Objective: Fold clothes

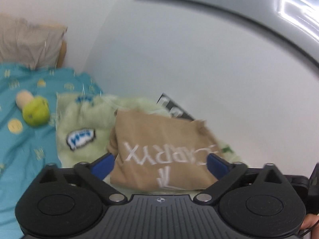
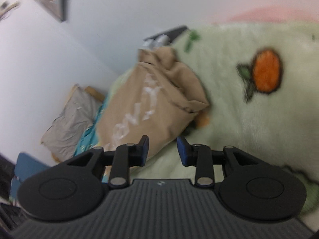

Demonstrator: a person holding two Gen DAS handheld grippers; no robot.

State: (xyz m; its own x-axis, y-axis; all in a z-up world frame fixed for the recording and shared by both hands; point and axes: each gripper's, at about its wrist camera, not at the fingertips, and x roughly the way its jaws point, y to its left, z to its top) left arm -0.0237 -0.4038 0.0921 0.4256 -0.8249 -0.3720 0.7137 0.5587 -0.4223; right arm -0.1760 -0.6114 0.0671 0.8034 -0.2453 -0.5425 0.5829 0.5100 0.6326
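Note:
A tan garment (image 1: pixel 159 149) with white lettering lies folded in a compact bundle on a pale green fleece blanket (image 1: pixel 83 119). My left gripper (image 1: pixel 160 165) is open wide, its blue fingertips (image 1: pixel 103 164) flanking the bundle's near edge without pressing it. In the right wrist view the same tan garment (image 2: pixel 147 103) lies rumpled at its far end on the blanket (image 2: pixel 249 129). My right gripper (image 2: pixel 163 150) is open at the bundle's near corner, with nothing between its pads.
A teal patterned sheet (image 1: pixel 26 139) with a green and yellow plush toy (image 1: pixel 34 111) lies left of the blanket. A beige pillow (image 1: pixel 28 43) leans at the white wall. A dark flat object (image 1: pixel 175 107) sits behind the garment. The blanket carries an orange fruit print (image 2: pixel 266 71).

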